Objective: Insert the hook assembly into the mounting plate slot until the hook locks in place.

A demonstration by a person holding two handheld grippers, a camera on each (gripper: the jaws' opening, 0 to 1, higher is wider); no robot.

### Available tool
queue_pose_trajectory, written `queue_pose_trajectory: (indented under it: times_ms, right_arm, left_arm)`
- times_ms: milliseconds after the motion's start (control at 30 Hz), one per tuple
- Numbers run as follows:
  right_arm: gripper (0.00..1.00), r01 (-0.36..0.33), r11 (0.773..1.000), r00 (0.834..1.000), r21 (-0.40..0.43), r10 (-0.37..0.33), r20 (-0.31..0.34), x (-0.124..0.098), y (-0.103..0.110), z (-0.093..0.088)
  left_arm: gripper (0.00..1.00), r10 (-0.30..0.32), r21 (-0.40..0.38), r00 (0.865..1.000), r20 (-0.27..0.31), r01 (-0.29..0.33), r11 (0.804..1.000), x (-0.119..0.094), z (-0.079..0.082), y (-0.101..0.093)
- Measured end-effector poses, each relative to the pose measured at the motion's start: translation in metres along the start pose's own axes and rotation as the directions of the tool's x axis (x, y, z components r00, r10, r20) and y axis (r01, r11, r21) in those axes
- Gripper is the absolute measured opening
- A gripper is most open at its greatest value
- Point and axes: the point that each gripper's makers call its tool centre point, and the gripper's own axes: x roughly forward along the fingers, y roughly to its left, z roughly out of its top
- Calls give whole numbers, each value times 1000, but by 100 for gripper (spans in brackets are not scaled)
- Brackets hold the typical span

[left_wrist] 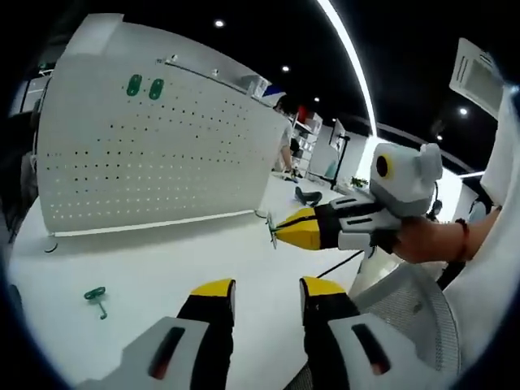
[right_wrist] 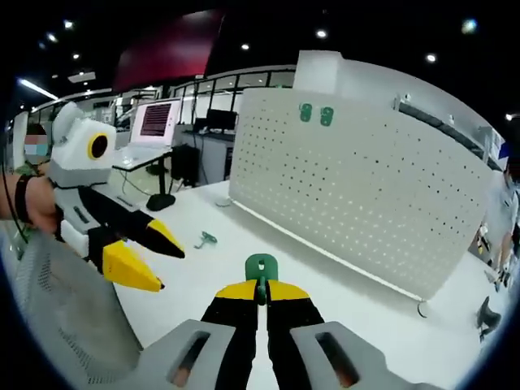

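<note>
Green hook (right_wrist: 261,266) sits pinched in the closed right claw (right_wrist: 260,294), head forward, ready for the white pegboard (right_wrist: 357,187); left claw (left_wrist: 266,294) hangs open, empty, above the tabletop (left_wrist: 162,268).

No readable text, label or number appears on anything here.

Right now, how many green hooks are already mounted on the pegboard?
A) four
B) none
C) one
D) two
D: two green hooks sit side by side near the top of the white pegboard; the right hand-held gripper holds another, and a fourth lies on the table.
</note>
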Motion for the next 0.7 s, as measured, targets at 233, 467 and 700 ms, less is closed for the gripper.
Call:
queue_pose_trajectory:
  times_ms: [233,467,700]
  right_arm:
    - [1,39,997,998,61,-42,44,7,-15,14]
    - [1,49,994,995,97,-57,77,16,-25,30]
    - [1,79,991,989,109,-92,115,23,-40,51]
  left_arm:
    - [41,34,40,999,13,-34,999,-4,-1,6]
    - [41,39,43,999,37,-41,998,-4,0,5]
    - [43,49,40,998,35,-50,998,-6,-3,7]
